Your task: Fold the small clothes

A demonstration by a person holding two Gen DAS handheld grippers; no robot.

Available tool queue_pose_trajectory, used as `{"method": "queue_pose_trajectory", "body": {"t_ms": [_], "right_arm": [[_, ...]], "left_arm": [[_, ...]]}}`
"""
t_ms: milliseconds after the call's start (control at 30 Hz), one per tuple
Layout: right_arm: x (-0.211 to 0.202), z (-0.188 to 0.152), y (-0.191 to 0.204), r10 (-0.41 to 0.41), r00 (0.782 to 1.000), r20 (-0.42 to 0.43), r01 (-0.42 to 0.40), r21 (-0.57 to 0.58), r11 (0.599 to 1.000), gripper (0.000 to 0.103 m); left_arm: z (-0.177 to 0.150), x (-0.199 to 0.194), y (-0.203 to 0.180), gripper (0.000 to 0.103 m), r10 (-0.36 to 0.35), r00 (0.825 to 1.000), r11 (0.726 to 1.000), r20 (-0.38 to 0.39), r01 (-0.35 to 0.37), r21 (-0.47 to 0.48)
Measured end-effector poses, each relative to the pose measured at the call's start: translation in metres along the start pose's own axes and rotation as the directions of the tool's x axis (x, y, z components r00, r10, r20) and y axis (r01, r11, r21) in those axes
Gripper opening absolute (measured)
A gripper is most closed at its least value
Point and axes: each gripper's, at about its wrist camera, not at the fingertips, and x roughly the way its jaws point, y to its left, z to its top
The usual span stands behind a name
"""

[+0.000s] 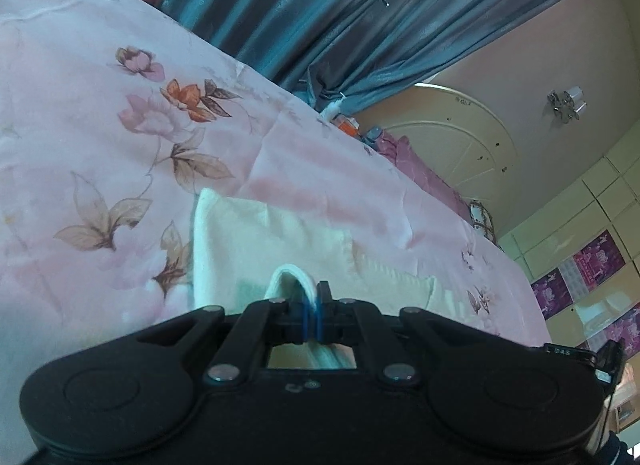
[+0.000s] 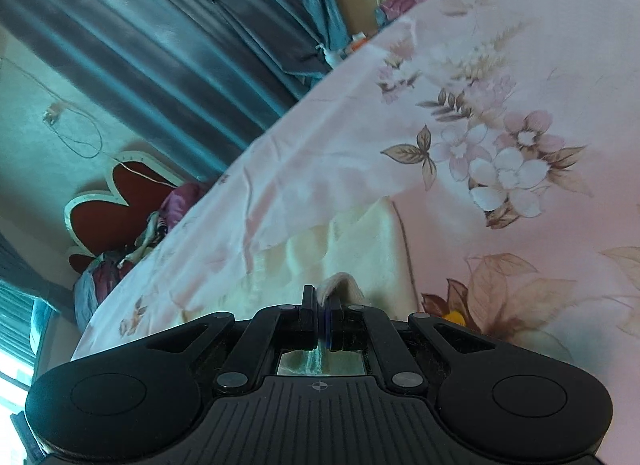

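A small cream-white garment (image 1: 256, 233) lies on a pink floral bedsheet (image 1: 100, 125). My left gripper (image 1: 313, 305) is shut on a bunched edge of the garment, which loops up above the fingers. In the right wrist view the same garment (image 2: 360, 237) lies on the bedsheet (image 2: 520, 65), partly under a fold of the sheet. My right gripper (image 2: 323, 307) is shut on another edge of it, a fold of cloth sticking up between the fingers. Both grippers hold the cloth low, close to the bed.
Teal curtains (image 1: 320, 5) hang beyond the bed's far edge. Purple pillows (image 1: 424, 169) and small items lie at the bed's end. A red heart-shaped headboard (image 2: 120, 197) with piled clothes (image 2: 120, 257) is at the left in the right wrist view.
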Motion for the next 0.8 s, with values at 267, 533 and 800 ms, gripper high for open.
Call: {"method": "queue_pose_trajectory", "body": {"t_ms": [267,533,800], "right_arm": [[0.012,0.006,-0.004,0.017,0.999,0.037,-0.018,0.021,1.0,0.006],[0.0,0.015,0.008,0.007,0.994,0.106,0.005,-0.109,0.994,0.064],[0.039,-0.001,0.029,-0.145,0.989,0.002,0.135,-0.374,0.917,0.038]], "left_arm": [[0.016,0.011,0.007,0.041,-0.078,0.996,0.996,0.033,0.079,-0.029],[0.029,0.011,-0.011,0.052,0.0,0.999,0.99,0.042,-0.006,0.143],[0.017,0.045,-0.026,0.029,0.168,0.984,0.927,-0.064,-0.136,0.349]]}}
